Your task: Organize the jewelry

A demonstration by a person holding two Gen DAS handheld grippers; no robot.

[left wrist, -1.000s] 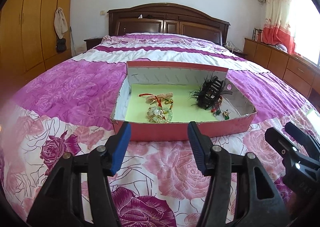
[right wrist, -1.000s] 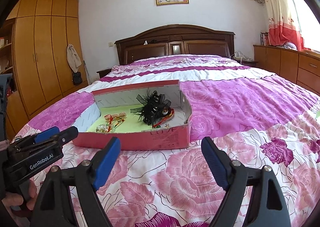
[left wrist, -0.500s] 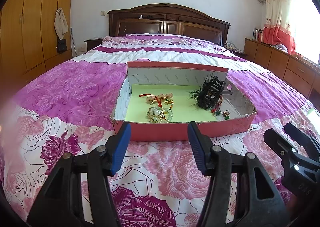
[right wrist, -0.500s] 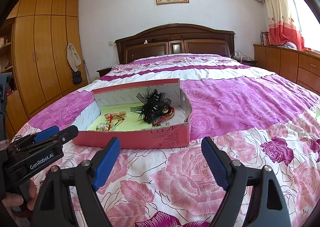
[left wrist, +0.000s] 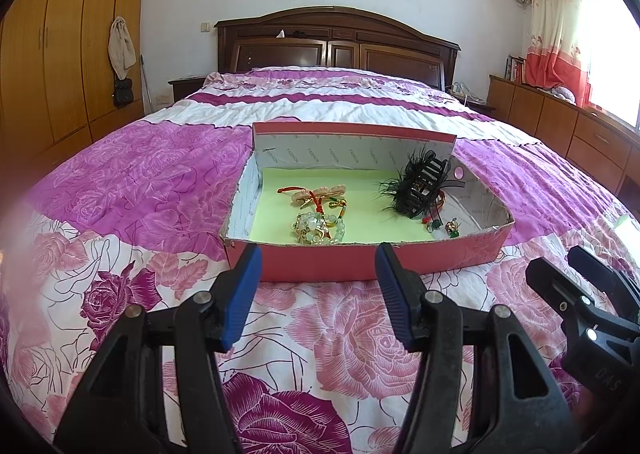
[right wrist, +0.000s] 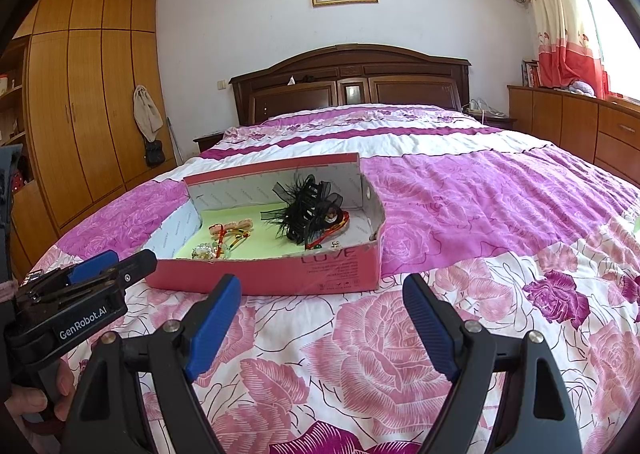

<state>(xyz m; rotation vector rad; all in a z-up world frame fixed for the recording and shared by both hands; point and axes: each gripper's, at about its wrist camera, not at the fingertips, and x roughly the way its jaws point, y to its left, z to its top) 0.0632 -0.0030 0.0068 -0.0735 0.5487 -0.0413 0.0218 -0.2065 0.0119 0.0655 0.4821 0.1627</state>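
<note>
A shallow pink cardboard box (left wrist: 360,260) (right wrist: 280,274) with a pale green floor lies on the flowered bedspread. Inside it are a black feathered hair claw (left wrist: 422,184) (right wrist: 308,210), a pink clip with red cord (left wrist: 316,194) (right wrist: 232,228), a pale green bead bracelet (left wrist: 318,228) (right wrist: 208,252) and small green-and-gold pieces (left wrist: 450,228). My left gripper (left wrist: 318,272) hovers just short of the box's near wall, open and empty. My right gripper (right wrist: 322,314) is also open and empty, near the box's front right. The left gripper (right wrist: 112,266) shows in the right wrist view too.
The bedspread (right wrist: 460,214) stretches to a dark wooden headboard (left wrist: 336,42). A wooden wardrobe (right wrist: 80,114) lines the left wall and low cabinets (left wrist: 560,126) the right. A hand (right wrist: 36,398) grips the left tool's handle. The right tool's body (left wrist: 592,306) sits at the left view's right edge.
</note>
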